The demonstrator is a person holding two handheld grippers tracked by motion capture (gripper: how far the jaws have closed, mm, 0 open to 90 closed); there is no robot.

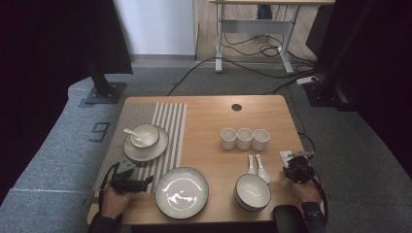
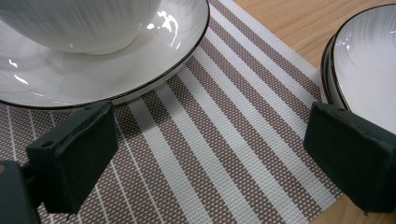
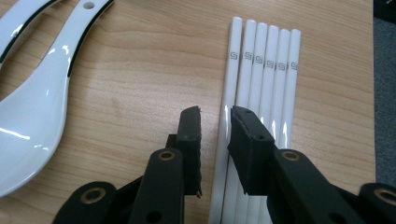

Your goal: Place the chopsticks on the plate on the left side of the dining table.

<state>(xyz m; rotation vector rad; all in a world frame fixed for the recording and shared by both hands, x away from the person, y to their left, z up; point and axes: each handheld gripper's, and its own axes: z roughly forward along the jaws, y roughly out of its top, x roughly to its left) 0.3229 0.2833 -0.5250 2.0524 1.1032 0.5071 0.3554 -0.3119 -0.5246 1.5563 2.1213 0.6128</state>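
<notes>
High view, left to right: we hold our left gripper with jaws wide apart over the striped placemat, near a bowl on a saucer. A plate, three cups, a bowl and two spoons follow. Our right gripper is narrowly apart around a white chopstick; small square emblems mark the chopsticks, unreadable.
</notes>
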